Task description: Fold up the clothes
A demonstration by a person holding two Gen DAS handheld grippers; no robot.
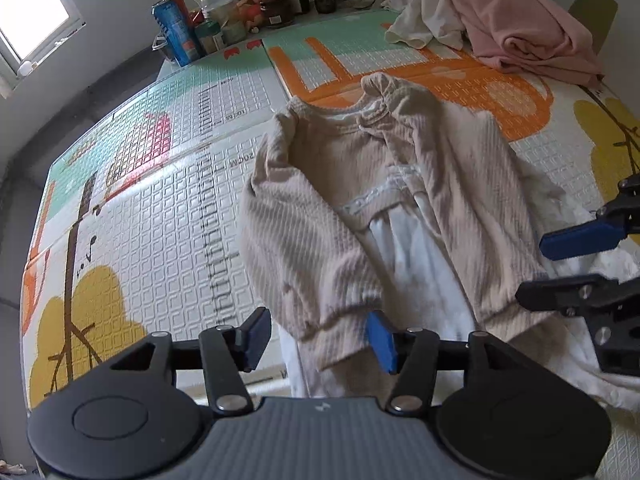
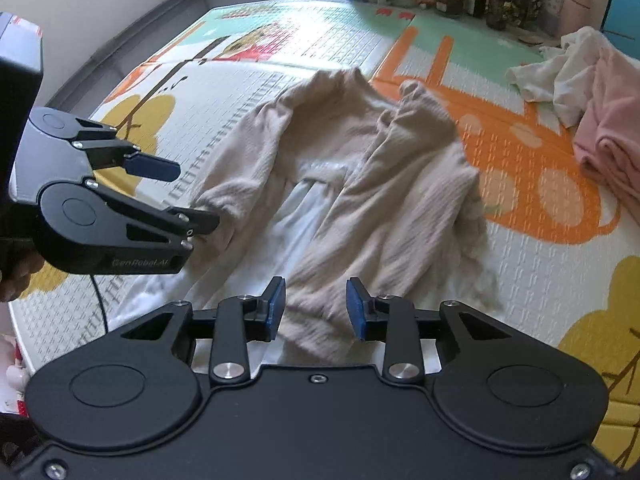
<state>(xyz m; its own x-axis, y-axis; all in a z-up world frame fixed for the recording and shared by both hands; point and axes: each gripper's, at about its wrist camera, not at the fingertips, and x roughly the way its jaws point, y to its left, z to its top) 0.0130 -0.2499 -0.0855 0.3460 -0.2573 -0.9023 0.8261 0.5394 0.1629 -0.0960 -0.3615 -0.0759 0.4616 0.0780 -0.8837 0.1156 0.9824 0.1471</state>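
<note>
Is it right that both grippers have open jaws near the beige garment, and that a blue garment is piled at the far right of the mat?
Not quite. The piled garment at the far right of the mat is pink, not blue, as the left wrist view shows. The rest holds: the left gripper and right gripper have open jaws near the beige garment.

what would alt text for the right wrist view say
A beige top with white lining lies rumpled on a patterned mat, its near sleeve between the open right gripper. The left gripper reaches in from the left, open.
</note>
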